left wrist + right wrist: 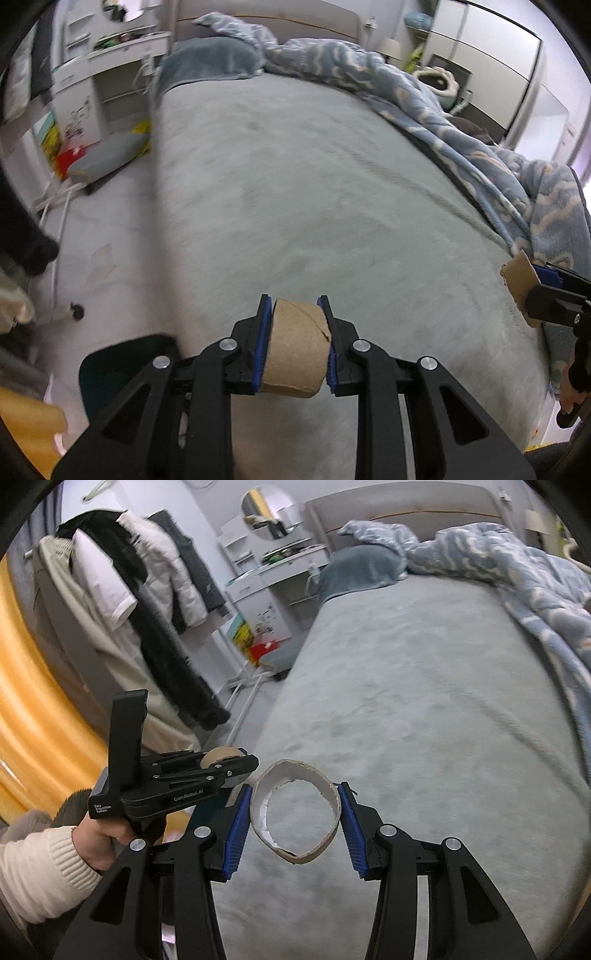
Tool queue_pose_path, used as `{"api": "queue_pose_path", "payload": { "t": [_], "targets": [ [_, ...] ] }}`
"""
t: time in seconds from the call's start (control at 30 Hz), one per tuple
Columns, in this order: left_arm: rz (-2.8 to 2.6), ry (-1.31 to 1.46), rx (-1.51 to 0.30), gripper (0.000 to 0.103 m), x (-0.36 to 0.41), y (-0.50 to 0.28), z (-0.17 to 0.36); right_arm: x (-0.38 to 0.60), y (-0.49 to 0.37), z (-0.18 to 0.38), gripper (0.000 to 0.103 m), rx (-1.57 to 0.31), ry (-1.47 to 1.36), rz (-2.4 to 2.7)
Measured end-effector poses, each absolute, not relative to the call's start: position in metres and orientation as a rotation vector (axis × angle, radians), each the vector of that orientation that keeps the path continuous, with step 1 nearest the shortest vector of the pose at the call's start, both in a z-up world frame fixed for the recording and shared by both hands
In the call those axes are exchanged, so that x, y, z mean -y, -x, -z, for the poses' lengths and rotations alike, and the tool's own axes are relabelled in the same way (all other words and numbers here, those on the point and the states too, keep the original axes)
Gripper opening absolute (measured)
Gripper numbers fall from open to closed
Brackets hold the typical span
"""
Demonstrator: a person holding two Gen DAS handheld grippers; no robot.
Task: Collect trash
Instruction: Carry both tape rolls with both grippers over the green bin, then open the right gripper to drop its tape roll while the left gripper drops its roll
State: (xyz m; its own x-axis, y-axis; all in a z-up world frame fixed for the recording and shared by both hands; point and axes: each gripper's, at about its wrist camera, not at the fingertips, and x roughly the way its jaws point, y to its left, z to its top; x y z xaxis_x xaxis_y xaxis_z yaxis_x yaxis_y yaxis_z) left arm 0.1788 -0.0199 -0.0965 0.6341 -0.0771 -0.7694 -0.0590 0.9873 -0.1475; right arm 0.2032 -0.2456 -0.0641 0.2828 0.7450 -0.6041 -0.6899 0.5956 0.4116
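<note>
Here the left hand-held gripper (295, 343) is clamped shut on a brown cardboard tube (295, 354), its blue pads (261, 347) pressing both sides so that the tube lies crosswise between them, one curved face turned up toward the camera. In the right wrist view the same tool (236, 766) shows from the side, held by a hand (99, 840) in a cream knitted sleeve (40, 871), with the tube's round end (218, 757) peeking out past its fingers.

The right hand-held gripper (295, 819) grips a second piece of trash, a squashed cardboard ring (295, 812), white and torn on its inner wall, with its open end facing the camera; both blue pads touch its sides. From the left wrist camera this ring (519, 284) appears at the far right edge, well apart from the tube.

Ahead of and below both tools spreads the grey bed (314, 192). A blue patterned blanket (461, 122) is bunched along its right side, beyond the right tool. To the left of the left tool, clothes (147, 590) hang on a rack beside a yellow curtain (33, 709).
</note>
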Motion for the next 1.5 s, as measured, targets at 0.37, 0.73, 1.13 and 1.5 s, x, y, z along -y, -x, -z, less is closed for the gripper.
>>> {"api": "queue_pose_path", "payload": {
  "t": [0.37, 0.73, 1.13, 1.5],
  "targets": [
    [-0.107, 0.22, -0.91, 0.027, -0.047, -0.12, 0.102, 0.177, -0.186, 0.058, 0.047, -0.867, 0.021, -1.044],
    [-0.159, 0.271, -1.009, 0.027, -0.098, -0.091, 0.15, 0.093, -0.166, 0.071, 0.047, -0.918, 0.115, -1.097],
    [-0.194, 0.283, -1.149, 0.027, -0.129, -0.085, 0.209, 0.02, -0.149, 0.094, 0.047, -0.967, 0.238, -1.108],
    [-0.219, 0.349, -1.253, 0.027, -0.16, -0.071, 0.242, -0.019, -0.14, 0.106, 0.047, -0.988, 0.327, -1.121]
  ]
}}
